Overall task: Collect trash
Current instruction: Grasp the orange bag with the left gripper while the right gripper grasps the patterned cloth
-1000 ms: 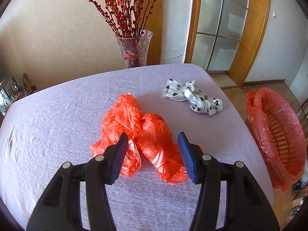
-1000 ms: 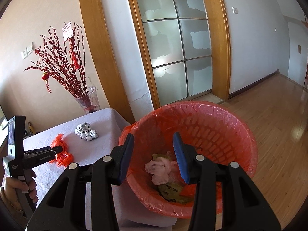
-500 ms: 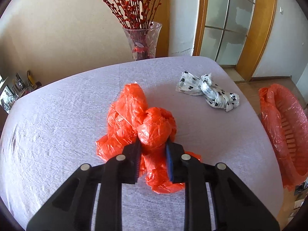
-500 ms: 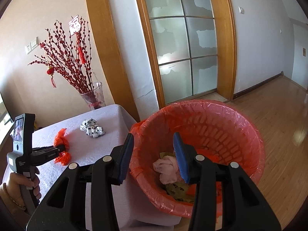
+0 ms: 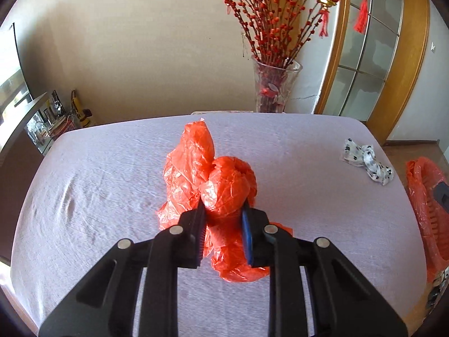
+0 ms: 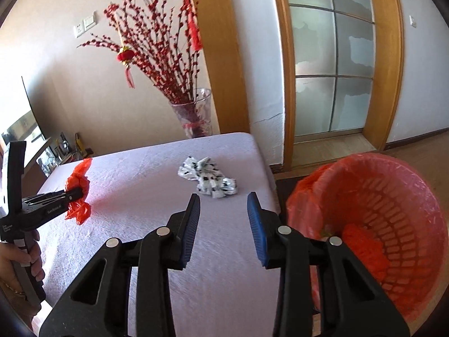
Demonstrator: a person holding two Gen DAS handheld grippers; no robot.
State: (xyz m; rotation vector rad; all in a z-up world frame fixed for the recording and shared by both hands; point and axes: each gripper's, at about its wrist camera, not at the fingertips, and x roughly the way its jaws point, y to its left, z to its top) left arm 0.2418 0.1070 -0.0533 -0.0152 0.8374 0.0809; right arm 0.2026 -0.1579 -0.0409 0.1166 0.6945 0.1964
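A crumpled orange plastic bag [image 5: 207, 174] lies on the lilac tablecloth [image 5: 98, 185]. My left gripper [image 5: 223, 210] is shut on the orange bag's round bulge; the left gripper also shows in the right wrist view [image 6: 73, 193] holding the bag [image 6: 78, 185]. A knotted white bag with black spots [image 5: 367, 163] lies near the table's right edge, and the right wrist view [image 6: 209, 181] shows it just beyond my right gripper [image 6: 223, 205], which is open and empty above the table. A red-lined trash basket [image 6: 393, 219] stands off the table's right side.
A glass vase [image 5: 275, 87] with red berry branches stands behind the table's far edge. A glazed wooden door [image 6: 334, 64] is behind the basket. A shelf with small items [image 5: 42, 120] is at the far left. The basket's rim [image 5: 423, 193] shows at the right.
My left gripper closed on the orange bag and lifted its bulge. My right gripper swung left from over the basket to over the table, facing the spotted bag.
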